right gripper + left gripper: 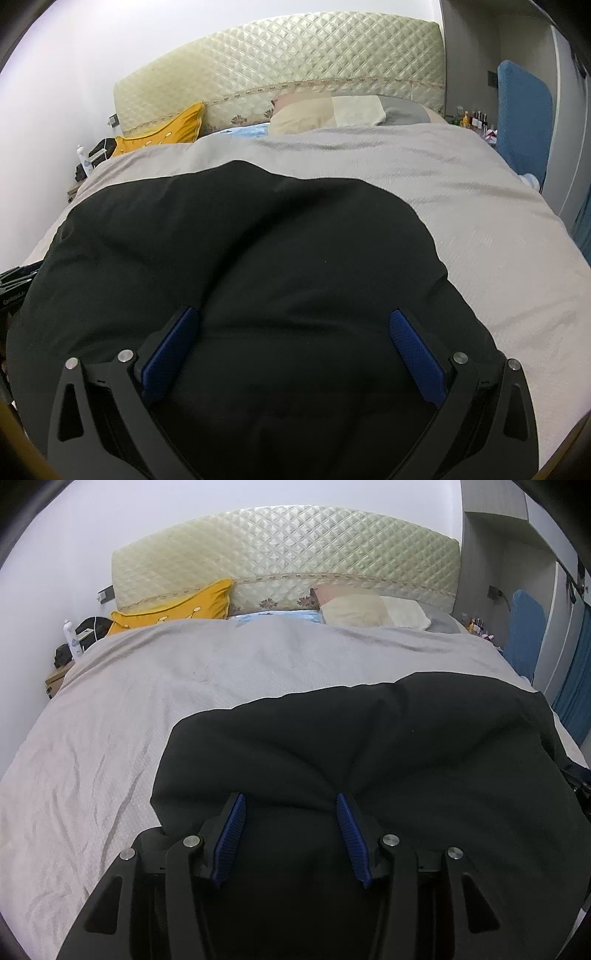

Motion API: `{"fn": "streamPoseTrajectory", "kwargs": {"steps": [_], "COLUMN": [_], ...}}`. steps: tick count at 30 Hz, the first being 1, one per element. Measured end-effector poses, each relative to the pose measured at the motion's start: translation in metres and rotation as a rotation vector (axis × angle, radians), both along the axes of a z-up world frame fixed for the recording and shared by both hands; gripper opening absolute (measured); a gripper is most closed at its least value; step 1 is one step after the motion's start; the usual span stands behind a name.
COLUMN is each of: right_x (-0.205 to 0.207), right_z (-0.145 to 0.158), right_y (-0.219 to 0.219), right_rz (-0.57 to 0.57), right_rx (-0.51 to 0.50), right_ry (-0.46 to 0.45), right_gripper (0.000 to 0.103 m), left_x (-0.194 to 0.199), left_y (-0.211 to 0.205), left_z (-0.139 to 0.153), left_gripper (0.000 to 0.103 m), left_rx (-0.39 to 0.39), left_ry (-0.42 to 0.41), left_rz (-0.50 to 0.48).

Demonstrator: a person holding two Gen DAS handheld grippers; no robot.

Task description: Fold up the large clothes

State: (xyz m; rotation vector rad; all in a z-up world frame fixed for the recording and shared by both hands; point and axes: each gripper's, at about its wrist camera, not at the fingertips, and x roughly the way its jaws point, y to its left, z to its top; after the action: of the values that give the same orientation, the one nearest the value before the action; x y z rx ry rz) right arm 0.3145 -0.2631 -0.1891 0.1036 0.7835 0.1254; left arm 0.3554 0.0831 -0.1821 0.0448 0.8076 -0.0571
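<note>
A large black garment (369,746) lies on the grey bedspread (147,701) at the near end of the bed. It also fills the near middle of the right wrist view (240,240). My left gripper (290,800) is open over the garment's left part, its blue pads (232,834) apart with black cloth between them. My right gripper (294,315) is open wider over the garment's right part, pads (417,354) spread, with cloth bulging between them. Neither gripper pinches the cloth.
A quilted cream headboard (288,554) stands at the far end with a yellow pillow (177,609) and a beige pillow (369,613). A nightstand with a bottle (72,638) is at far left. A blue panel (521,122) and small bottles (472,120) stand at right.
</note>
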Motion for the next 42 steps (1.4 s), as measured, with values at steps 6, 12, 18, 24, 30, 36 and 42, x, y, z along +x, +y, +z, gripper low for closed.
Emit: {"fn": "streamPoseTrajectory", "kwargs": {"steps": [6, 12, 18, 24, 30, 36, 42], "right_x": [-0.013, -0.051, -0.112, -0.169, -0.223, -0.275, -0.308], "right_z": [0.02, 0.092, 0.179, 0.228, 0.255, 0.275, 0.279], "right_y": [0.005, 0.01, 0.018, 0.02, 0.032, 0.053, 0.07], "right_rz": [-0.041, -0.049, -0.064, -0.071, -0.053, 0.005, 0.039], "right_rx": [-0.022, -0.007, -0.038, -0.014, 0.013, 0.016, 0.005], "right_ry": [-0.007, -0.136, -0.305, -0.393, -0.463, -0.535, -0.565], "right_gripper": [0.103, 0.103, 0.103, 0.103, 0.103, 0.103, 0.103], "left_x": [-0.024, -0.079, -0.137, -0.198, -0.256, -0.299, -0.328], "left_y": [-0.006, -0.023, -0.038, -0.045, -0.057, -0.056, -0.048], "left_z": [0.034, 0.107, 0.166, 0.198, 0.226, 0.242, 0.239], "left_gripper": [0.052, 0.063, 0.086, 0.09, 0.094, 0.094, 0.094], "left_rx": [-0.028, -0.065, -0.092, -0.111, -0.102, -0.15, -0.154], "left_ry": [-0.04, -0.142, -0.244, -0.289, -0.343, -0.36, -0.361], "left_rz": [-0.012, -0.03, -0.05, -0.061, -0.091, -0.08, -0.037]}}
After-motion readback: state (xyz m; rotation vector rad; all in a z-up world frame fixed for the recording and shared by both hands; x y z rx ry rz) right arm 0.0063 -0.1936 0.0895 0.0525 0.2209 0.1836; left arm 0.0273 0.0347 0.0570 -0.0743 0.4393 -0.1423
